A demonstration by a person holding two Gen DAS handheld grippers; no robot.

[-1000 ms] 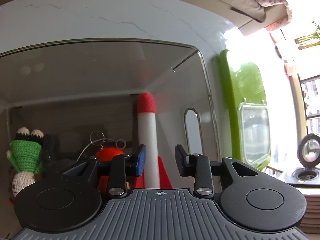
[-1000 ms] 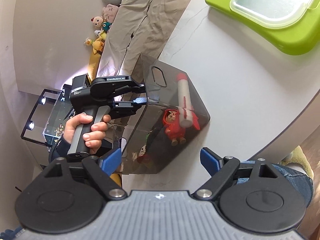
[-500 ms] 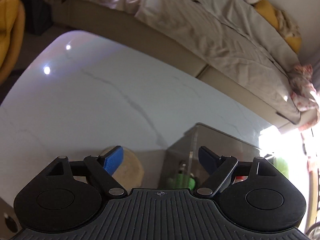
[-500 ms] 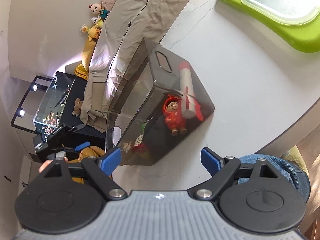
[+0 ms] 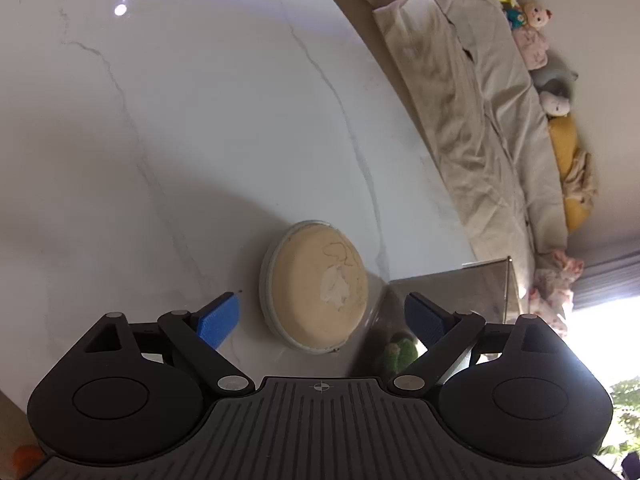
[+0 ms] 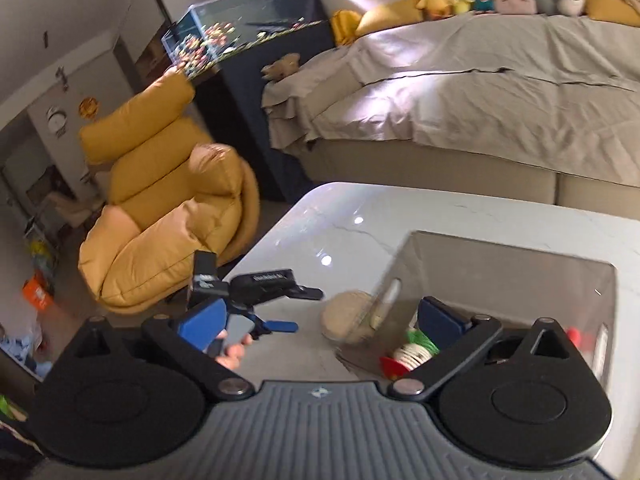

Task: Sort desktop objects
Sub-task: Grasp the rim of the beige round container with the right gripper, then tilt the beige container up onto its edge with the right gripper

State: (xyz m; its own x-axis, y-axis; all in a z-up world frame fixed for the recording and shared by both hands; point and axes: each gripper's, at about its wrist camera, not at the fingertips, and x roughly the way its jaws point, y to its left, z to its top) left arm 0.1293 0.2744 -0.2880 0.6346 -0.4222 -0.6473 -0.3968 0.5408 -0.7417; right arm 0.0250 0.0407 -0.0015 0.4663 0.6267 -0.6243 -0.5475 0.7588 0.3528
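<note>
A round beige disc (image 5: 316,292) lies flat on the white marble table (image 5: 180,140). My left gripper (image 5: 322,320) hovers over it with jaws opening; the disc sits between the blue pads (image 5: 218,320), untouched. Just right of the disc stands the smoky see-through bin (image 5: 452,292), with a green crochet toy (image 5: 400,354) inside. In the right wrist view, my right gripper (image 6: 320,320) hangs above the table, jaws opening, nothing between them. Below it are the left gripper (image 6: 298,308) in a hand (image 6: 234,354), the disc (image 6: 344,314) and the bin (image 6: 500,264) with the green toy (image 6: 416,346).
A yellow armchair (image 6: 160,208) stands off the table's left end. A bed (image 6: 480,100) with plush toys runs behind the table's far edge. A fish tank on a dark cabinet (image 6: 248,20) is at the back left.
My left gripper came out of the bin, swung left to the beige disc and spread wide. The right gripper rose and rolled level, and its jaws widened.
</note>
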